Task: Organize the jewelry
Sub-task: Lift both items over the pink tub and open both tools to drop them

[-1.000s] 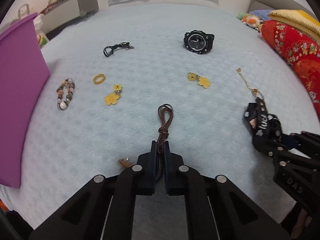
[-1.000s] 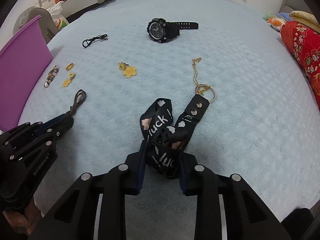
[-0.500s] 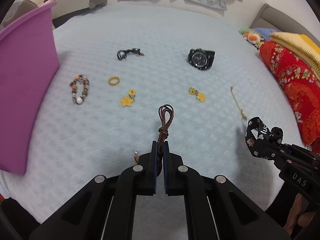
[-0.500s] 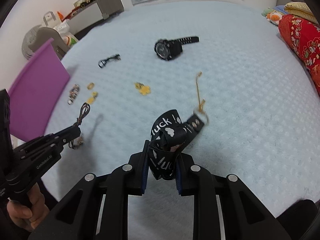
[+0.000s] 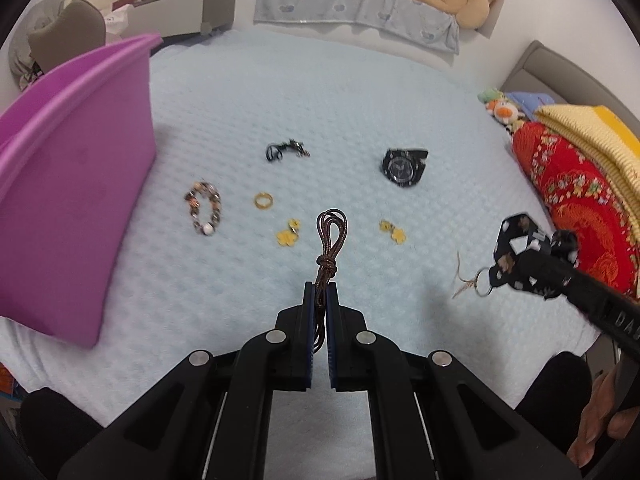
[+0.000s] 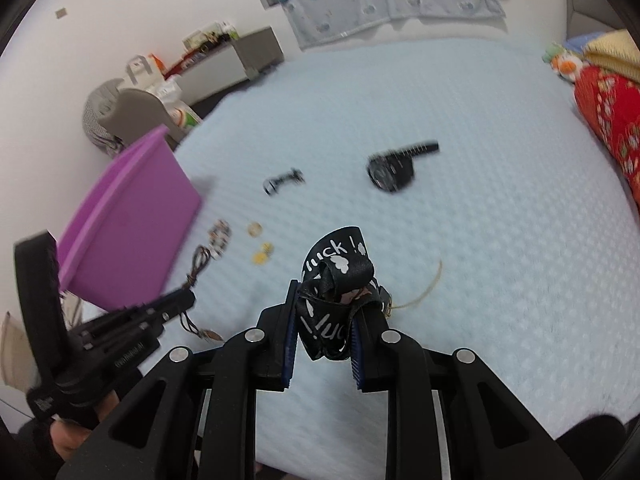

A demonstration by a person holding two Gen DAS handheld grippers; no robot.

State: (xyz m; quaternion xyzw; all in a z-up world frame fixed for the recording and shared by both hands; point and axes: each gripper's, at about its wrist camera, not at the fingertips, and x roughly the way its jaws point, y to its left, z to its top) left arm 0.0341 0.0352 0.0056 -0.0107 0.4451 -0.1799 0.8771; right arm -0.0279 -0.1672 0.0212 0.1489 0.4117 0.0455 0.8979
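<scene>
Left wrist view: the left gripper (image 5: 320, 300) has its fingers pressed together on a brown cord bracelet (image 5: 329, 248), pinched at its lower strands. The cord's long axis runs straight ahead along the fingers, its knot just past the tips and its looped end pointing forward, held above the pale blue bedspread (image 5: 360, 112). Ahead and left of the tips lie a yellow flower charm (image 5: 288, 234), a gold ring (image 5: 263, 200) and a beaded bracelet (image 5: 205, 213); further forward a small black cord (image 5: 285, 149). Ahead and right lie a second yellow flower charm (image 5: 394, 231) and a black watch (image 5: 403, 166). A purple bin (image 5: 68, 184) stands far to the left of the fingers.

Right wrist view: the right gripper (image 6: 323, 336) pinches a bunched black strap (image 6: 336, 280) printed with white lettering; its fingers stand partly apart, the folded fabric filling the gap. The strap rises forward from the tips in a crumpled loop, so no clear long axis shows. A thin gold chain (image 6: 428, 288) trails from its right side; this view is blurred, so I cannot tell whether the chain touches the bedspread. In the left wrist view a key ring (image 5: 483, 288) hangs from the strap's end
</scene>
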